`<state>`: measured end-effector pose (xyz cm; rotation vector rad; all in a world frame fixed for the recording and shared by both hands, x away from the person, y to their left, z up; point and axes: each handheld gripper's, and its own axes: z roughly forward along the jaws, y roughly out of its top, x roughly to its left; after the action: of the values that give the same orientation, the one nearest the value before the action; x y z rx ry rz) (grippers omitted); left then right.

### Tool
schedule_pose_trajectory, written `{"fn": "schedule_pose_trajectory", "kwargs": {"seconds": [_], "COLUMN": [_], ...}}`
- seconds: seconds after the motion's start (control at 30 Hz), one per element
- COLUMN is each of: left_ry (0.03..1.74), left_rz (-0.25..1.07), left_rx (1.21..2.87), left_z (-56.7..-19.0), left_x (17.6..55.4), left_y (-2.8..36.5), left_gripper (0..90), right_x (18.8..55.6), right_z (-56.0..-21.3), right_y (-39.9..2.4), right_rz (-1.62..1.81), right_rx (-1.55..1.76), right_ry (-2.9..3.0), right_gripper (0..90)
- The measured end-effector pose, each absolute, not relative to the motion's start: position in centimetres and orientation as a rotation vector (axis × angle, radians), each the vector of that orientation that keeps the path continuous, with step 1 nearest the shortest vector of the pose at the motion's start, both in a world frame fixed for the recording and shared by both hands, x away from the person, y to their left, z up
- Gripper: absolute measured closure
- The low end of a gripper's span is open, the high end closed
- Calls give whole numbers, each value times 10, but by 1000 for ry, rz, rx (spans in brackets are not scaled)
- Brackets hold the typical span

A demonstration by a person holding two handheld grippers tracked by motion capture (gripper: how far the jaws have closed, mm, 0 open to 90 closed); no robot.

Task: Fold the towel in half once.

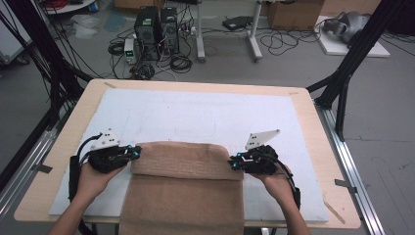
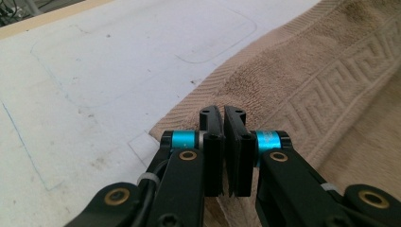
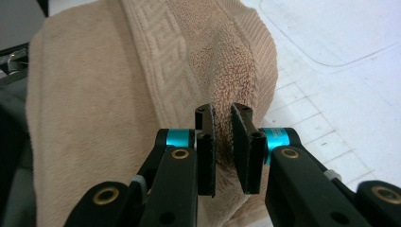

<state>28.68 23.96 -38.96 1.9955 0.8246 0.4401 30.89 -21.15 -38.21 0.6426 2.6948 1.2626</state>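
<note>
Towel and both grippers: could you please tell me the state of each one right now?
Brown towel: far part folded back over itself, near end hanging over the table's front edge.
Left gripper: shut on the towel's left corner.
Right gripper: shut on the towel's right edge, fabric bunched between its jaws.
White mat: flat on the table, faint outlines drawn on it.

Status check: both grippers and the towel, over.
Left gripper shut on the near-left corner of the folded tan terry towel. Right gripper shut on its right corner. Towel's near end hangs over the table edge. Nothing in the way.
</note>
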Motion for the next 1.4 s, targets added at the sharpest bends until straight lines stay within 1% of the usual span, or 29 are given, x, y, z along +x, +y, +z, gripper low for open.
{"fn": "schedule_pose_trajectory", "kwargs": {"seconds": [0.2,0.3,0.37,0.47,0.57,0.63,0.8,0.93,1.0,1.07,1.13,1.23,1.4], "left_ry": [792,774,764,738,726,730,761,801,830,856,880,923,977], "left_rz": [385,332,277,284,307,323,336,374,389,418,438,449,403], "left_rx": [2010,2018,2030,2049,2040,2032,2019,2021,2027,2035,2042,2061,2085], "left_z": [-405,-412,-413,-406,-397,-394,-398,-406,-410,-413,-416,-422,-433], "left_x": [249,231,223,218,222,227,244,259,268,275,282,293,308], "left_y": [247,250,252,254,255,254,250,246,244,243,243,245,246], "left_gripper": [859,855,832,786,742,714,645,607,566,546,520,499,453], "right_x": [284,270,263,259,262,264,274,287,293,299,305,313,323], "right_z": [-385,-388,-387,-382,-377,-375,-379,-389,-394,-400,-405,-413,-424], "right_y": [-210,-209,-211,-214,-218,-220,-223,-223,-223,-223,-223,-224,-222], "right_rz": [1256,1243,1264,1290,1324,1323,1264,1197,1176,1164,1153,1145,1103], "right_rx": [585,557,544,530,538,553,617,676,709,731,766,807,837], "right_ry": [2729,2756,2773,2759,2730,2715,2696,2688,2680,2666,2652,2637,2653], "right_gripper": [805,797,782,763,748,711,657,601,582,542,532,504,462]}}
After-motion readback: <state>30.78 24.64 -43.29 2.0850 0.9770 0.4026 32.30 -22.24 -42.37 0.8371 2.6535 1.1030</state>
